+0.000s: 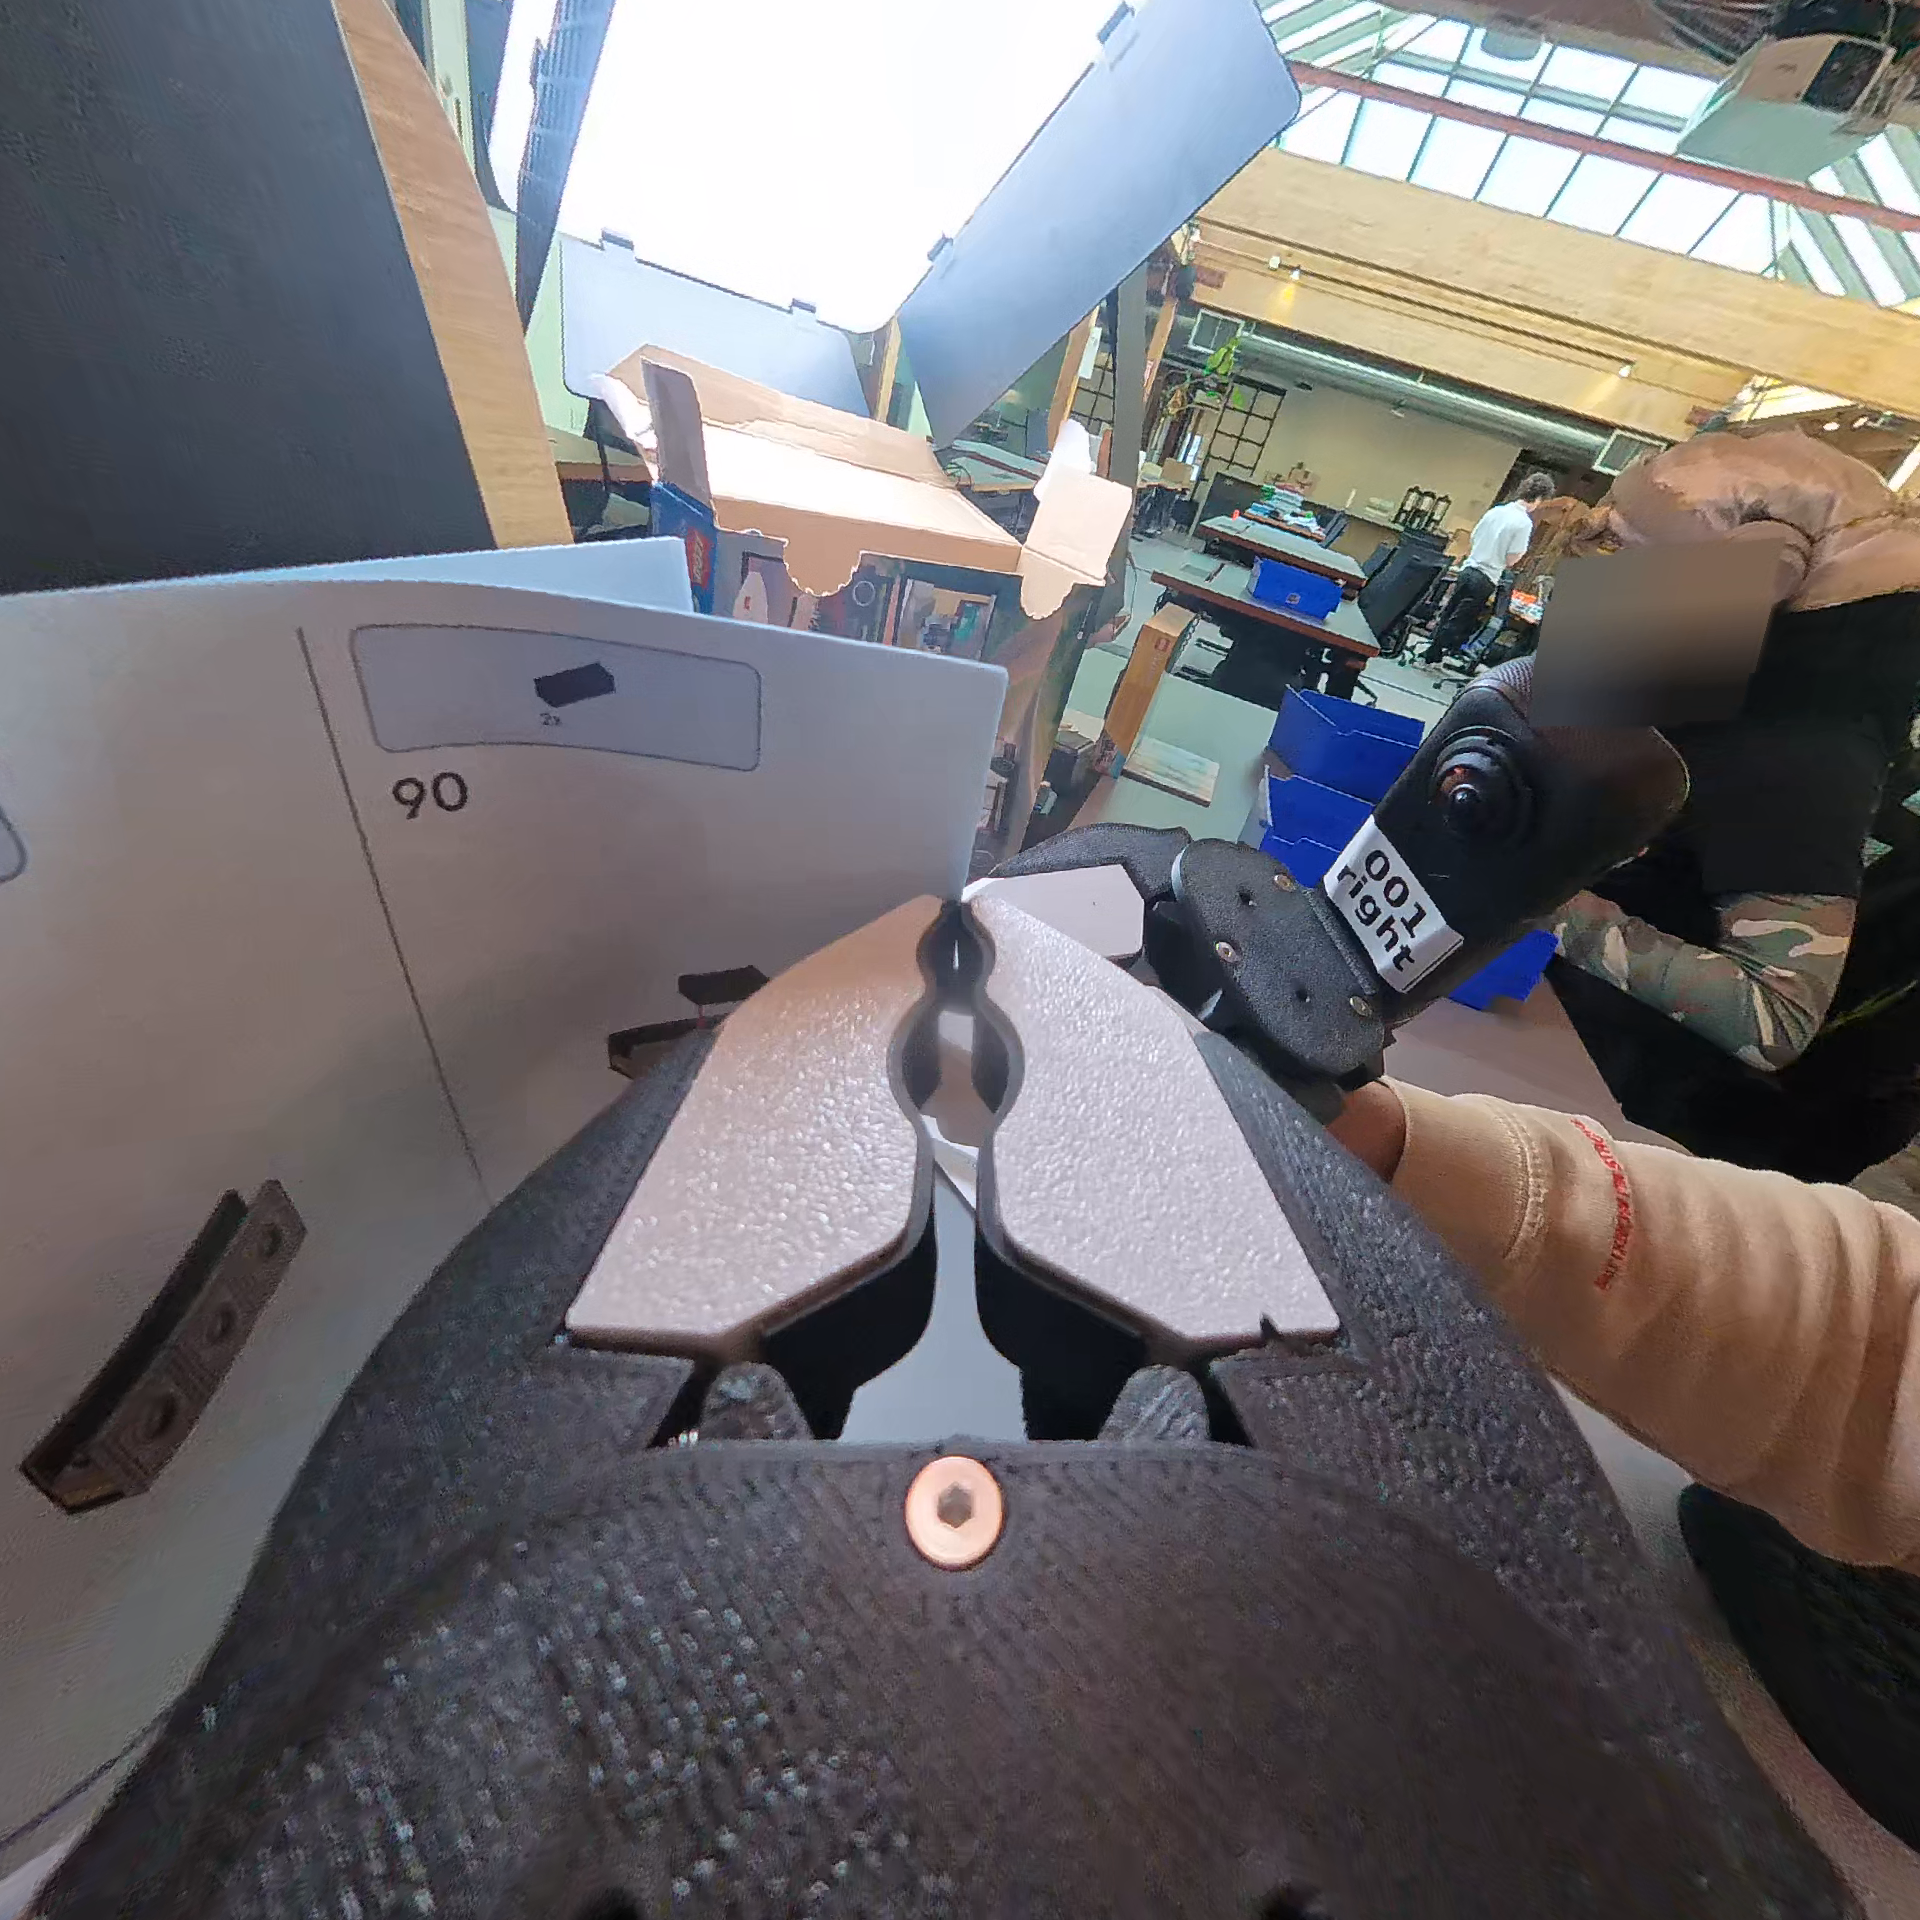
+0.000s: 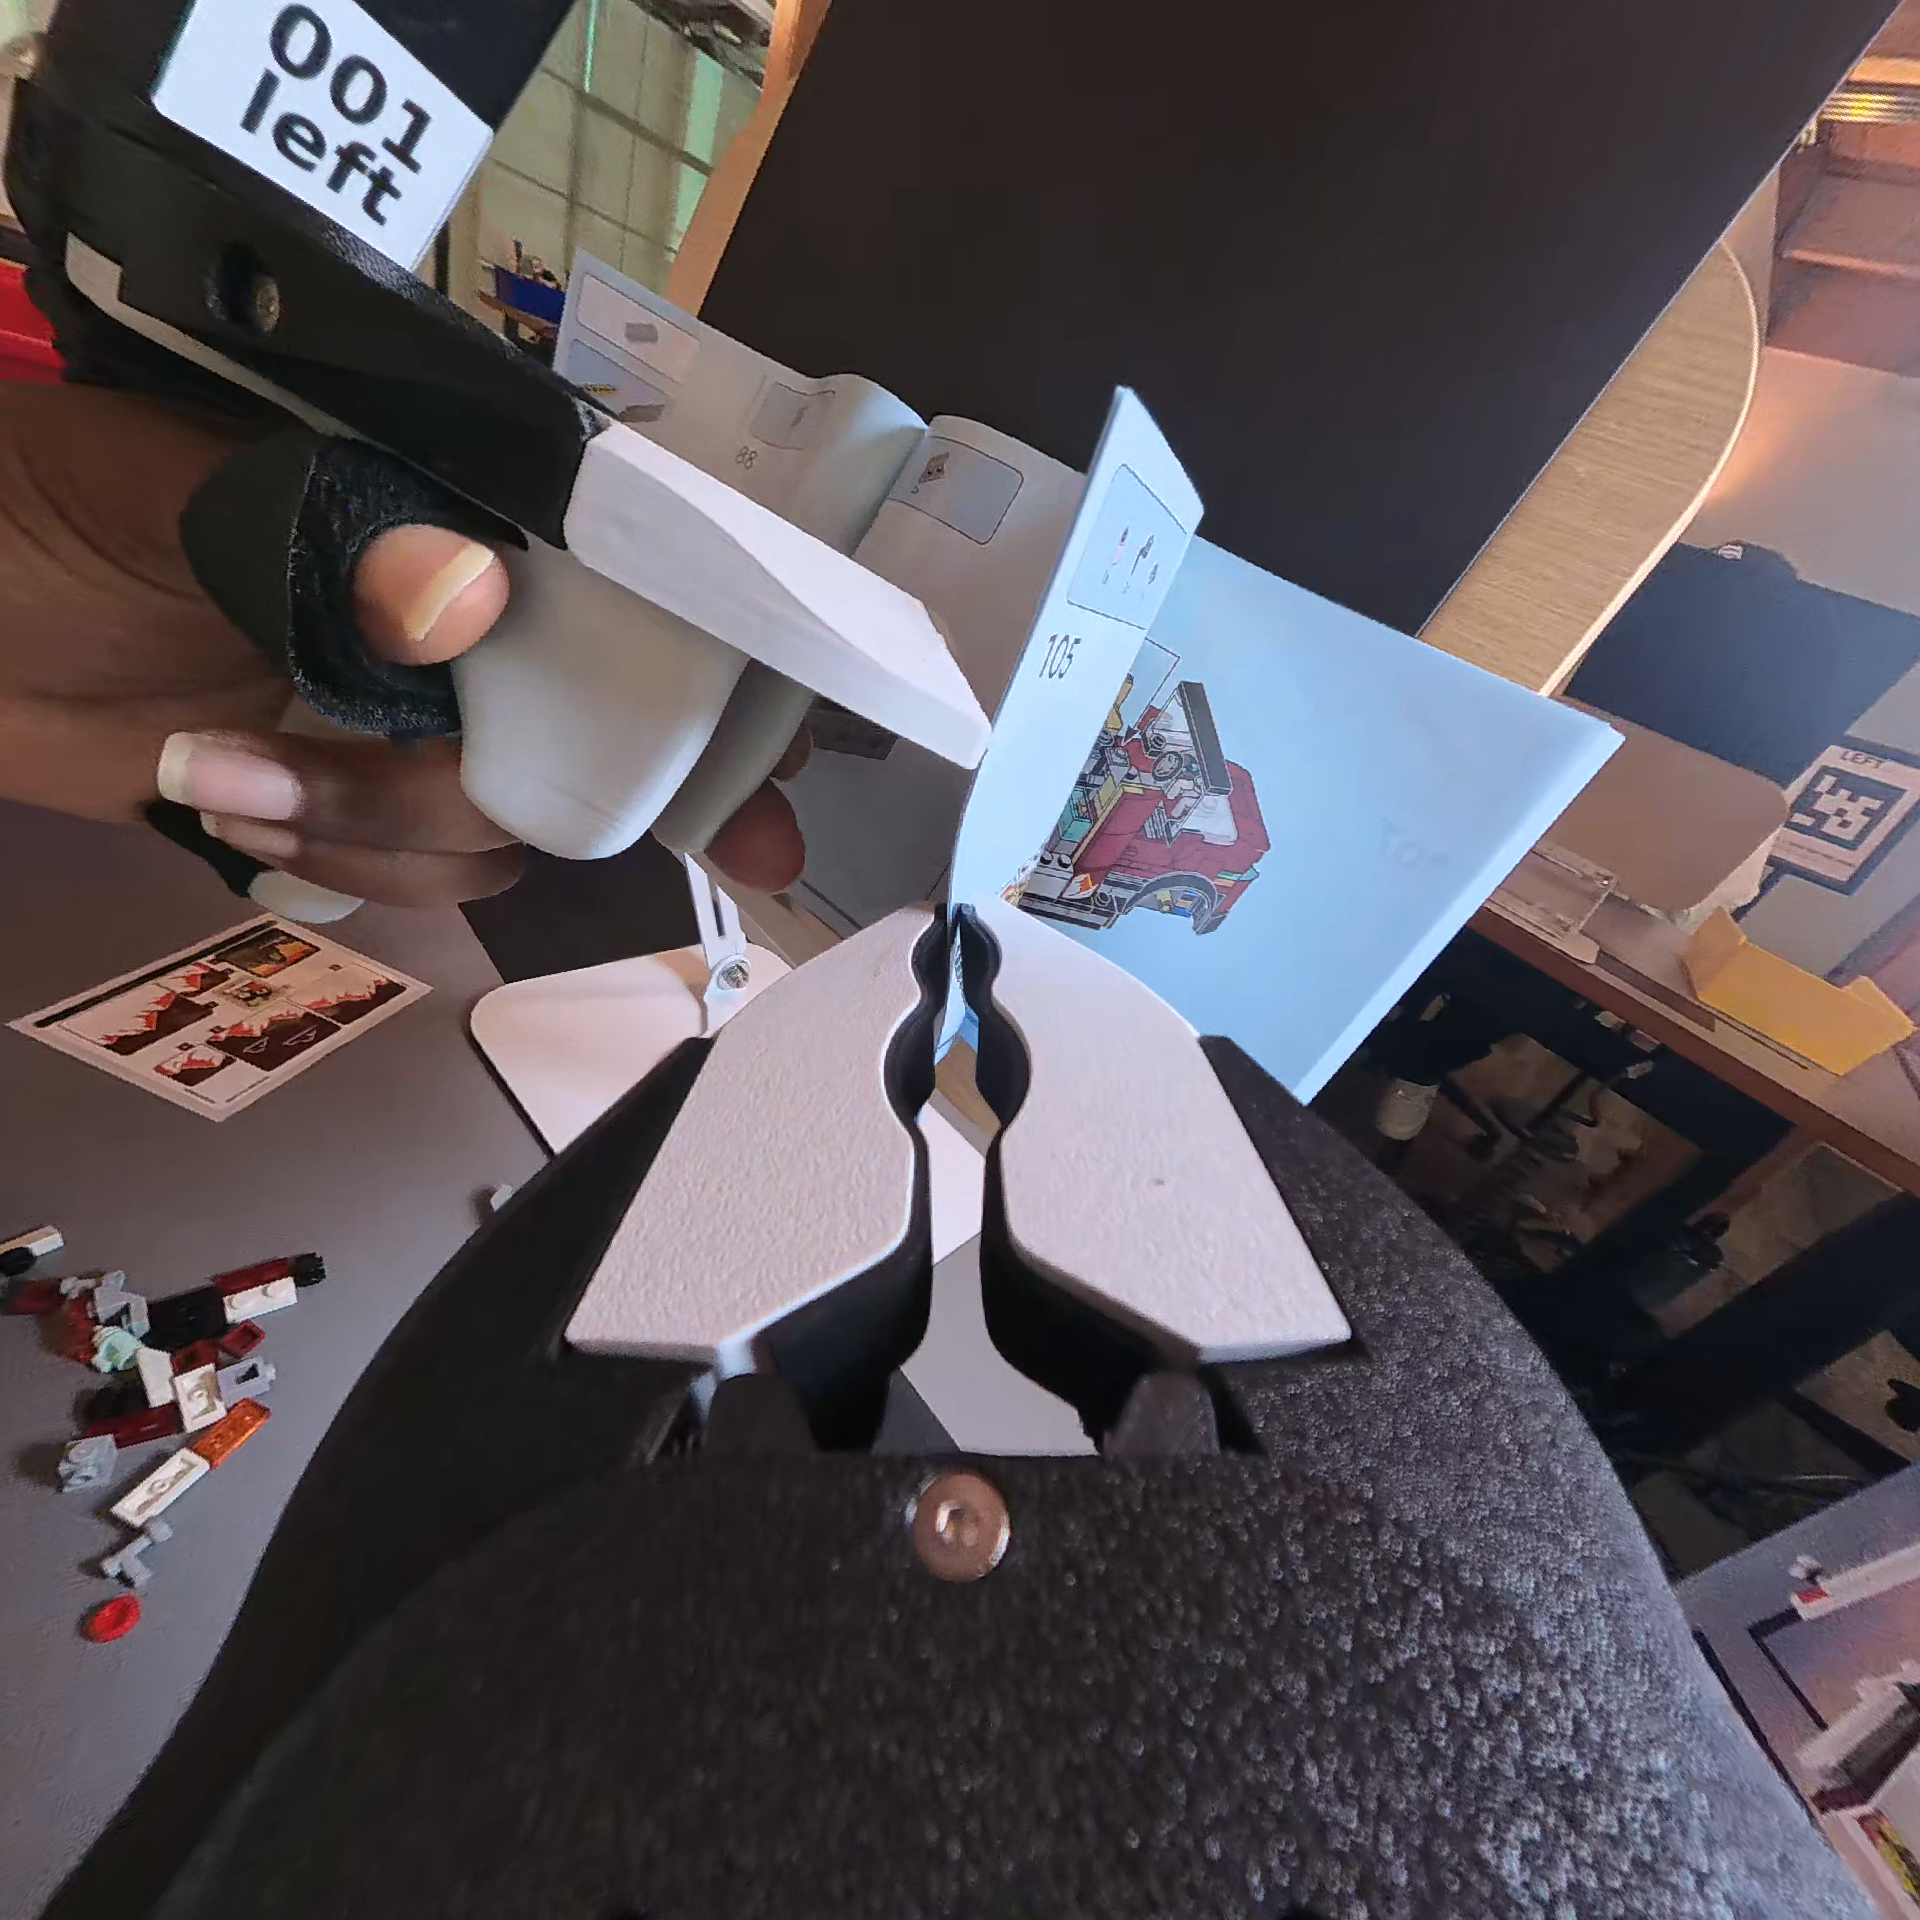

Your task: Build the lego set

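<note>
An open brick-building instruction booklet stands upright on a white stand (image 2: 582,1029). My left gripper (image 1: 954,914) is shut on the lower corner of a white page (image 1: 623,831) printed with black parts; a thin paper edge shows between its pads. My right gripper (image 2: 954,920) is shut on the lower edge of a light blue page (image 2: 1351,779) showing a red truck. The two grippers are close together. The right gripper (image 1: 997,883) sits just right of the left fingertips. In the right wrist view the left gripper (image 2: 966,732) reaches the same sheaf of pages from the upper left.
Several loose small bricks (image 2: 156,1371) and a printed sheet (image 2: 218,1013) lie on the grey table (image 2: 312,1195) at the left. A torn cardboard box (image 1: 831,488) stands behind the booklet. Blue bins (image 1: 1340,758) and a seated person (image 1: 1766,831) are at the right. My left and right fingertips are right by each other.
</note>
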